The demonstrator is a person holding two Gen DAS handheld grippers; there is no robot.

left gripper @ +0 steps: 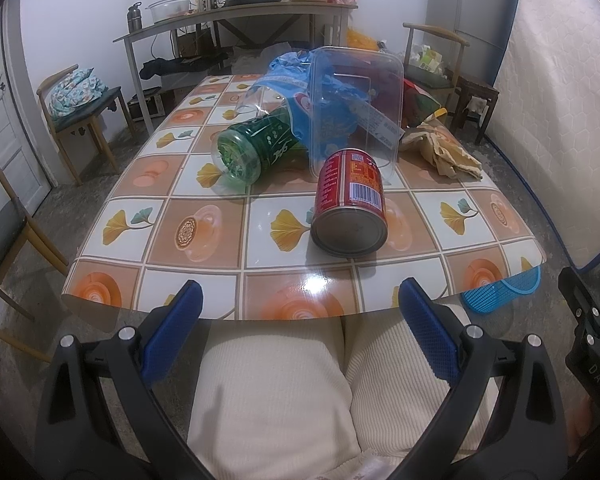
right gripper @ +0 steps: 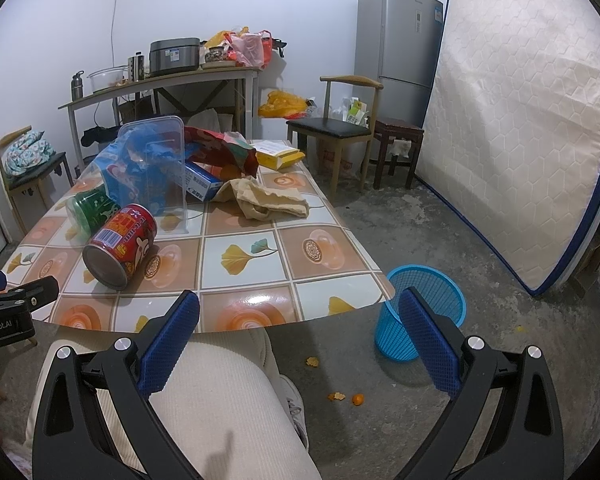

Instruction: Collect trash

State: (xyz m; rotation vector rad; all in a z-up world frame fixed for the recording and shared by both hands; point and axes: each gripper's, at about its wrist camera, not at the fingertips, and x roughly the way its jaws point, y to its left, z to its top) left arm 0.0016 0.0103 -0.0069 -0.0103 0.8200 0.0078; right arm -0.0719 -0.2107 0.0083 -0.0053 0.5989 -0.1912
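Note:
A red can (left gripper: 350,200) (right gripper: 120,244) lies on its side on the patterned table (left gripper: 204,232) (right gripper: 252,264). Behind it lie a green plastic bottle (left gripper: 252,148) (right gripper: 90,208), a clear plastic box (left gripper: 356,96) (right gripper: 156,164) standing on edge, a blue bag (left gripper: 296,80) (right gripper: 116,168) and crumpled brown paper (left gripper: 444,148) (right gripper: 268,200). A blue mesh bin (right gripper: 416,312) (left gripper: 500,292) stands on the floor by the table's right corner. My left gripper (left gripper: 300,300) and right gripper (right gripper: 300,308) both hang open and empty before the table's near edge, over a person's lap.
A person's legs in cream trousers (left gripper: 276,392) (right gripper: 220,400) sit below both grippers. Chairs (left gripper: 80,120) (right gripper: 336,128) stand around the table. A mattress (right gripper: 520,120) leans on the right wall beside a fridge (right gripper: 396,40). Orange peel bits (right gripper: 336,396) lie on the floor.

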